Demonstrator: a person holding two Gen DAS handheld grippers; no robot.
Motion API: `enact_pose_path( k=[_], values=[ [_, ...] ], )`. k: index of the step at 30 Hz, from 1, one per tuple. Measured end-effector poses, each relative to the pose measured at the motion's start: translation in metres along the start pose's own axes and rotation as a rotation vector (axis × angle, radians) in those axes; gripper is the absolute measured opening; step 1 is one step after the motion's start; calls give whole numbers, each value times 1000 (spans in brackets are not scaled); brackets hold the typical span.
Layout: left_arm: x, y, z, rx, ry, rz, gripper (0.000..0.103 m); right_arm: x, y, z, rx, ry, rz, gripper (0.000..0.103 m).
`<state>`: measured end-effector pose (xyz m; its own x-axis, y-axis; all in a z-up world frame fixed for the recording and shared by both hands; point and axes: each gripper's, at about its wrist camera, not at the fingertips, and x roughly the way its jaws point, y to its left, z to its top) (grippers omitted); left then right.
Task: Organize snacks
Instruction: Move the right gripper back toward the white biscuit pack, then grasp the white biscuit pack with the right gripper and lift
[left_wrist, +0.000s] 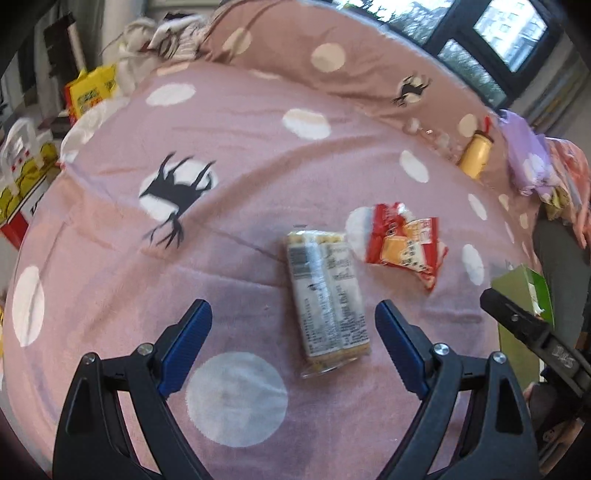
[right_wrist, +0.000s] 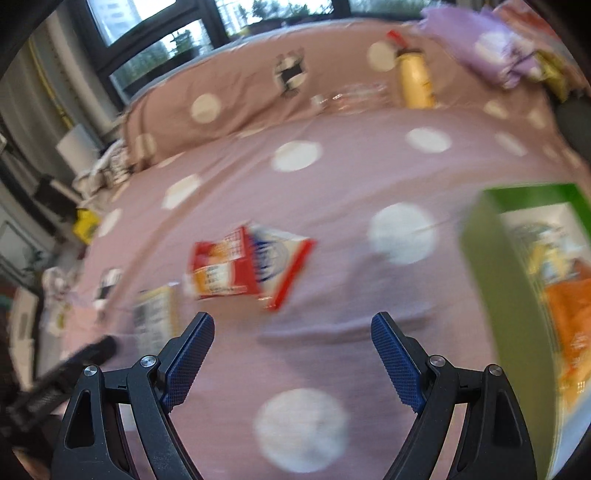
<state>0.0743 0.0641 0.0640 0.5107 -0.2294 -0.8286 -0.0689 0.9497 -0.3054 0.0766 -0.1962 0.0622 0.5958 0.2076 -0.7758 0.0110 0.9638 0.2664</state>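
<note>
1. Far left, off the bed (left_wrist: 236, 236) edge: yellow packets (left_wrist: 92, 90) and a red-and-white carton (left_wrist: 22, 206) on the floor side; not in play, by my reading
2. Left gripper (left_wrist: 293, 314): jaws wide apart, holding nothing, hovering low over the pink spotted cover
3. Cracker pack (left_wrist: 327, 295): long clear-wrapped twin pack lying flat on the bed, lengthwise between the blue pads (left_wrist: 192, 343), nearer the right pad, touching neither. In the right wrist view it is only a blur at lower left (right_wrist: 155, 317)
4. Red packet (left_wrist: 406, 243): crumpled, flat on the bed just beyond and right of the cracker pack, close beside it; whether they touch I cannot tell. In the right wrist view (right_wrist: 251, 266) it sits ahead of the jaws, left of centre
5. Right gripper (right_wrist: 293, 334): spread open, empty, above bare cover; view heavily smeared, so fine detail is lost. One of its black arms shows at the right edge of the left view (left_wrist: 528, 328)
6. Green box (right_wrist: 517, 295): open, at far right, orange wrappers already inside; it looks like the collecting bin
7. Further back: yellow bottle (left_wrist: 476, 158), lying near the pillows, well apart from the rest
8. Step in hand, as I judge: pick-up of the two loose snacks, none gripped yet
9. Next move likely needs the left gripper lowered and shifted slightly right to centre the cracker pack, then closed across its width and carried to the box
</note>
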Motion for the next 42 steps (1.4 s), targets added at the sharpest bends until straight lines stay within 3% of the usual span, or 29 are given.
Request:
enact_pose_path(
  k=[6, 9, 12, 16, 19, 23, 30, 42],
  values=[
    [7, 8, 2, -45, 34, -43, 88, 24, 29, 2, 14, 116, 178, 87],
    [12, 4, 2, -31, 53, -49, 77, 37, 47, 1, -4, 167, 246, 86],
    [17, 3, 2, -31, 76, -67, 67, 56, 61, 3, 11, 226, 286, 71],
    [25, 2, 2, -35, 109, -96, 49, 82, 78, 2, -6, 301, 298, 60],
    [33, -1, 1, -20, 137, -84, 43, 99, 84, -3, 0, 354, 312, 55],
    [37, -10, 1, 3, 152, -138, 35, 103, 79, -5, 16, 348, 358, 51],
    [25, -28, -6, 88, 88, -113, 35, 89, 66, -7, 43, 326, 361, 48],
    [6, -79, -21, 251, -28, -216, 35, 30, 33, -10, 80, 155, 287, 48]
  ],
)
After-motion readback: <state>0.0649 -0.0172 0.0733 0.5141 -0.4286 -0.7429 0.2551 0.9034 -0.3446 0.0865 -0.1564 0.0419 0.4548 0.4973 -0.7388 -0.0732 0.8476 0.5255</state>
